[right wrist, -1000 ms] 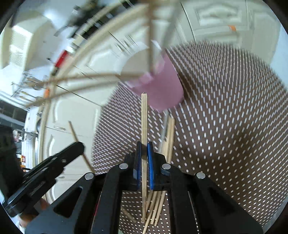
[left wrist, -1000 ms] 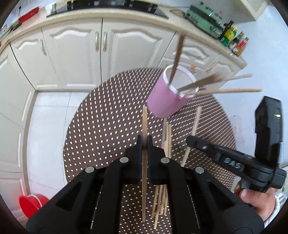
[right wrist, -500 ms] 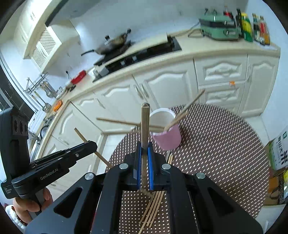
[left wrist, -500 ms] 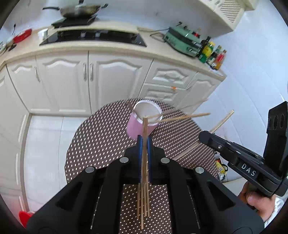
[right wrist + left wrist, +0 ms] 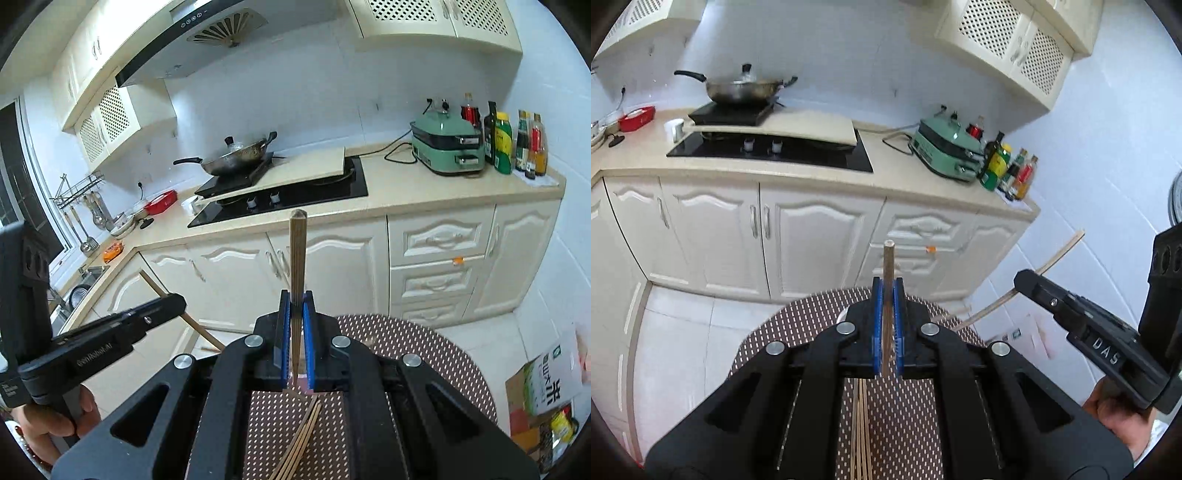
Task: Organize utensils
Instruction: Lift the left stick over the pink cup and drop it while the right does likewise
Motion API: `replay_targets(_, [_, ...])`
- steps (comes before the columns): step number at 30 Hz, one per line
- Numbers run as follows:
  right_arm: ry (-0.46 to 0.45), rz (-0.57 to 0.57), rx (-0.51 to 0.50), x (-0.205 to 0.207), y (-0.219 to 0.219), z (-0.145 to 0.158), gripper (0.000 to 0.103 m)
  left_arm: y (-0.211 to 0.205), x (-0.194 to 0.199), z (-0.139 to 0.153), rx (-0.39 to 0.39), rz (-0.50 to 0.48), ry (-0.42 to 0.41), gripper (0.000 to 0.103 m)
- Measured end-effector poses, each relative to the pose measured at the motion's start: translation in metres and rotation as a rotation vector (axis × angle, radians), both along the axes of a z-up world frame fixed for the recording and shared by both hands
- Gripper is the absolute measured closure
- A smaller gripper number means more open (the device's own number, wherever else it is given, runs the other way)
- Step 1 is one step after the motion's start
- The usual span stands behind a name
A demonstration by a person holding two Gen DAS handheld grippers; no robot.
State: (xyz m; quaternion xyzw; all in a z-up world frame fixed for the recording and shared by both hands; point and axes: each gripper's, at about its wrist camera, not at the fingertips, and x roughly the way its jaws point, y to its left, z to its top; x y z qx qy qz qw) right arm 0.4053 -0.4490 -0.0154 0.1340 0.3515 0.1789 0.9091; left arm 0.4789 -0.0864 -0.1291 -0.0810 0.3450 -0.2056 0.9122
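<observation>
My left gripper (image 5: pixel 887 286) is shut on one wooden chopstick (image 5: pixel 888 258) that stands up between its blue pads. The right gripper (image 5: pixel 296 295) is likewise shut on a chopstick (image 5: pixel 296 251), held upright. Each gripper shows in the other's view: the right one (image 5: pixel 1023 281) at the right with its stick (image 5: pixel 1067 245) slanting up, the left one (image 5: pixel 179 301) at the left with its stick (image 5: pixel 155 282) crossing it. Both hang high above the round dotted table (image 5: pixel 812 314). Several loose chopsticks (image 5: pixel 303 435) lie on it under the fingers. A sliver of the pink cup (image 5: pixel 306 386) peeks between the right pads.
Cream cabinets (image 5: pixel 812 236) and a counter with a black hob (image 5: pixel 768 147), a wok (image 5: pixel 746 88), a green appliance (image 5: pixel 447 147) and bottles (image 5: pixel 517 144) stand beyond the table. A carton (image 5: pixel 546 380) sits on the floor at the right. White floor tiles (image 5: pixel 676 332) lie left of the table.
Both grippers have risen with their chopsticks and tilted upward. The table and pink cup dropped low behind the fingers, and the counter and wall cupboards came into view.
</observation>
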Motion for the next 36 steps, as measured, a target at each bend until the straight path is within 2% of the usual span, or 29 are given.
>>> replay_targets(8, [-0.022, 0.006, -0.013, 0.026, -0.005, -0.006, 0.098, -0.004, 0.013, 0.017, -0.001, 0.068, -0.072, 0.098])
replay_targets(12, [-0.009, 0.016, -0.027, 0.032, -0.002, -0.015, 0.098, -0.009, 0.019, 0.012, 0.015, 0.078, -0.071, 0.098])
replay_targets(20, [0.055, 0.052, -0.058, 0.031, 0.007, -0.044, 0.098, -0.019, 0.02, -0.031, 0.081, 0.065, 0.027, 0.098])
replay_targets(32, [0.187, 0.11, -0.105, 0.027, 0.029, -0.087, 0.097, -0.019, 0.015, -0.073, 0.135, 0.042, 0.144, 0.097])
replay_targets(36, [0.222, 0.11, -0.088, 0.026, 0.03, -0.092, 0.095, -0.015, 0.014, -0.079, 0.075, 0.008, 0.199, 0.096])
